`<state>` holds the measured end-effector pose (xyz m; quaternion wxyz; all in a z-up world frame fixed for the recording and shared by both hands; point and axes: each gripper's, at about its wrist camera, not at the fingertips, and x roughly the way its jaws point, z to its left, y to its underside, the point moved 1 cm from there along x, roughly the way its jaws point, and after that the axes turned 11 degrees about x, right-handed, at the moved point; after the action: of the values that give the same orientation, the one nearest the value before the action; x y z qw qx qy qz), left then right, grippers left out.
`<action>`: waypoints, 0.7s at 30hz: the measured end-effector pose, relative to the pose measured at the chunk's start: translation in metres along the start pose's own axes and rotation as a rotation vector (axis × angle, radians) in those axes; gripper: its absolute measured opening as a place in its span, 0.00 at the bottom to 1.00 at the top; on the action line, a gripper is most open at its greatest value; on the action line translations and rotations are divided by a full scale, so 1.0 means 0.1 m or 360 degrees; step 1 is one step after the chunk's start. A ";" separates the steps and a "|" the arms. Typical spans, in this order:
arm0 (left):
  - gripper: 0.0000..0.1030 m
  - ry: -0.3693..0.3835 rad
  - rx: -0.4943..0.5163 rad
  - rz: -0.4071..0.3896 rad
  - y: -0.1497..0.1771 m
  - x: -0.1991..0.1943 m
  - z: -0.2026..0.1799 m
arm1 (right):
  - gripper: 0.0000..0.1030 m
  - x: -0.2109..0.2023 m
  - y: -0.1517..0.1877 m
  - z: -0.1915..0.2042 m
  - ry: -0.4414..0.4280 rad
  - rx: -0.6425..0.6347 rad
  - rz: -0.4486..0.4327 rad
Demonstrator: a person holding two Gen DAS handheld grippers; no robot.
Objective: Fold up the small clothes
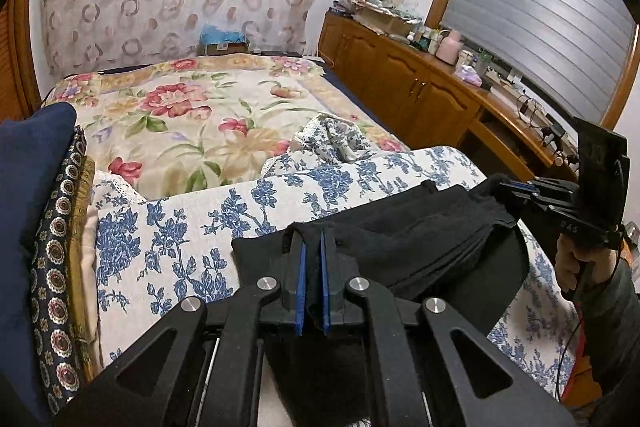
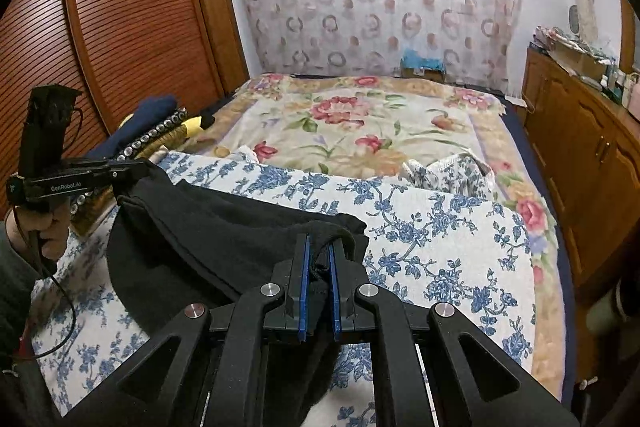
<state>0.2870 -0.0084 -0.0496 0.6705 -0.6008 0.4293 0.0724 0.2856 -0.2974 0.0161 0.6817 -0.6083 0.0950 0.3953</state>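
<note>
A black garment [image 1: 404,231] hangs stretched between both grippers above the blue-and-white floral cloth [image 1: 192,227] on the bed. My left gripper [image 1: 314,239] is shut on the garment's left edge, black fabric pinched between its blue pads. In the same view my right gripper [image 1: 506,189] grips the garment's far corner, held by a hand [image 1: 576,263]. In the right wrist view the black garment [image 2: 224,239] sags from my right gripper [image 2: 319,247], which is shut on a bunched edge. My left gripper [image 2: 138,169] holds the other corner at the left.
A folded stack with a navy piece [image 1: 32,163] and a medallion-patterned cloth [image 1: 60,239] lies at the bed's left. A crumpled blue-floral item [image 1: 336,139] sits on the flowered blanket [image 1: 192,115]. A wooden cabinet [image 1: 404,83] with clutter runs along the right; a slatted wardrobe [image 2: 120,19] stands left.
</note>
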 end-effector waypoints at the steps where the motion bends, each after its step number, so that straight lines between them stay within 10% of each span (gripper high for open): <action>1: 0.07 -0.0004 0.0003 0.0005 0.00 0.02 0.00 | 0.08 0.01 -0.01 0.00 0.0000 0.0001 0.0002; 8: 0.07 -0.0021 0.0007 0.0035 0.02 0.08 0.02 | 0.11 0.03 -0.05 0.01 0.0014 0.0001 0.0012; 16: 0.13 -0.0054 -0.0014 0.0042 0.03 0.08 0.05 | 0.46 -0.20 -0.14 -0.08 0.0123 0.0030 -0.0087; 21: 0.42 -0.0059 -0.0018 -0.0025 0.04 -0.09 0.08 | 0.51 -0.37 -0.04 -0.04 0.0124 -0.0040 -0.0096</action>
<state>0.2830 0.0031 -0.0473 0.6754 -0.6065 0.4116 0.0806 0.2646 -0.3166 0.0408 0.6814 -0.6343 0.0982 0.3517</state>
